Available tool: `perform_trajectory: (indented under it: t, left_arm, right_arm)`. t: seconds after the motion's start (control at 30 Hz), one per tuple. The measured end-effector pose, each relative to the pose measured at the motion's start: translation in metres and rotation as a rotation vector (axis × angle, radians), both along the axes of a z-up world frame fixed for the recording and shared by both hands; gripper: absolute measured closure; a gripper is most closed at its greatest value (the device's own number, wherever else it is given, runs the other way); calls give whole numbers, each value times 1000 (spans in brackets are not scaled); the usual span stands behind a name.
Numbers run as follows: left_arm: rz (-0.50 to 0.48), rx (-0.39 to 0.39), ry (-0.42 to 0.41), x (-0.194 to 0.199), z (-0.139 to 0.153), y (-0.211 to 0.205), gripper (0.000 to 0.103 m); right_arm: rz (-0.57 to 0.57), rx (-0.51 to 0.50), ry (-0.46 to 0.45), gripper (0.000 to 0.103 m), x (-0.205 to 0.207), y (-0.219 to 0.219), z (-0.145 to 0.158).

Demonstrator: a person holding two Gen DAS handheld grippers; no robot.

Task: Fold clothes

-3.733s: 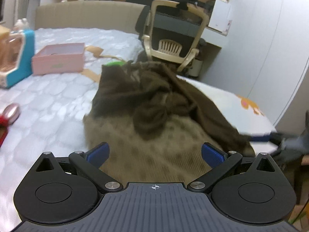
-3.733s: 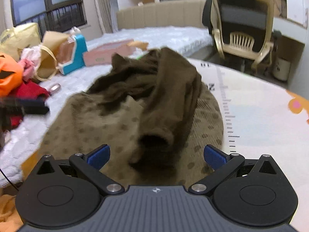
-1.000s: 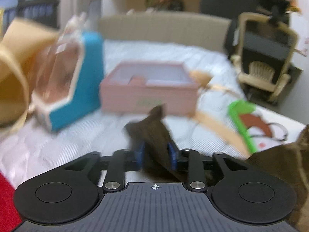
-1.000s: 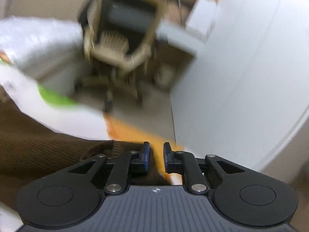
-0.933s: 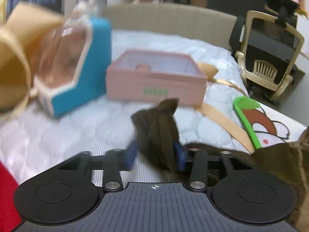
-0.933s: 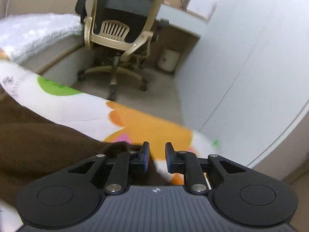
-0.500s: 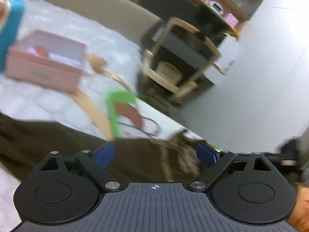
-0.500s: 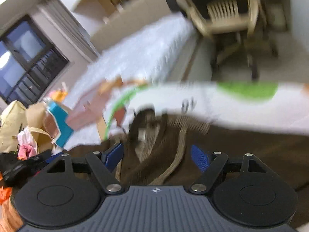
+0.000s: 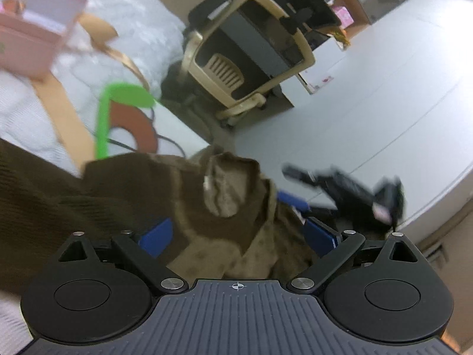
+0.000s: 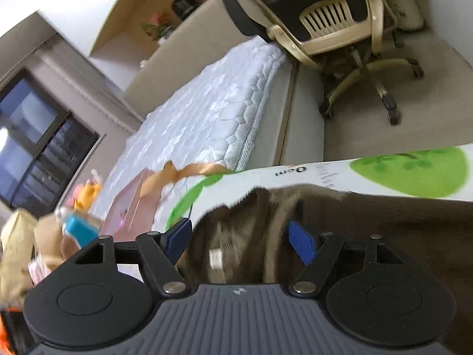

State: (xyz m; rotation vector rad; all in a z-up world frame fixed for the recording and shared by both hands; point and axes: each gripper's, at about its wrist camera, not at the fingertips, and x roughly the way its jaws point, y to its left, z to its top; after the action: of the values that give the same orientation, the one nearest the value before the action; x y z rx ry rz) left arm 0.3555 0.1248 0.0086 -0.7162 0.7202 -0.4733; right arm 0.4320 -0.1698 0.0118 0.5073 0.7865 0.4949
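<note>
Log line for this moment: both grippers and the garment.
left hand-held gripper: open, over collar | right hand-held gripper: open, over collar | brown sweater: spread on mat, neck opening toward cameras, unfolded | grip: none

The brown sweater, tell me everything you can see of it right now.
The brown sweater is a dark brown ribbed knit with a lighter tan, spotted inner side turned out. Its neck opening shows a small white label. It lies spread but rumpled on a printed white mat on the bed, between the open jaws of the left hand-held gripper and of the right hand-held gripper; neither grips it.
</note>
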Motion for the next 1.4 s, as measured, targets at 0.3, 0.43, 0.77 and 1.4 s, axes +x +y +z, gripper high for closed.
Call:
perform_trajectory:
  t: [0.3, 0.43, 0.77, 1.4]
  left_arm:
    - [23, 10, 161, 75, -37, -34, 2]
    - [182, 21, 24, 90, -4, -25, 3]
    - [106, 309, -6, 3, 32, -7, 2]
    - [-157, 897, -248, -306, 1, -90, 1]
  right_arm:
    - [49, -134, -111, 22, -85, -56, 7]
    - [46, -211, -157, 22, -100, -61, 4]
    - [123, -488, -255, 19, -187, -49, 7]
    - [253, -928, -470, 14, -360, 5, -22]
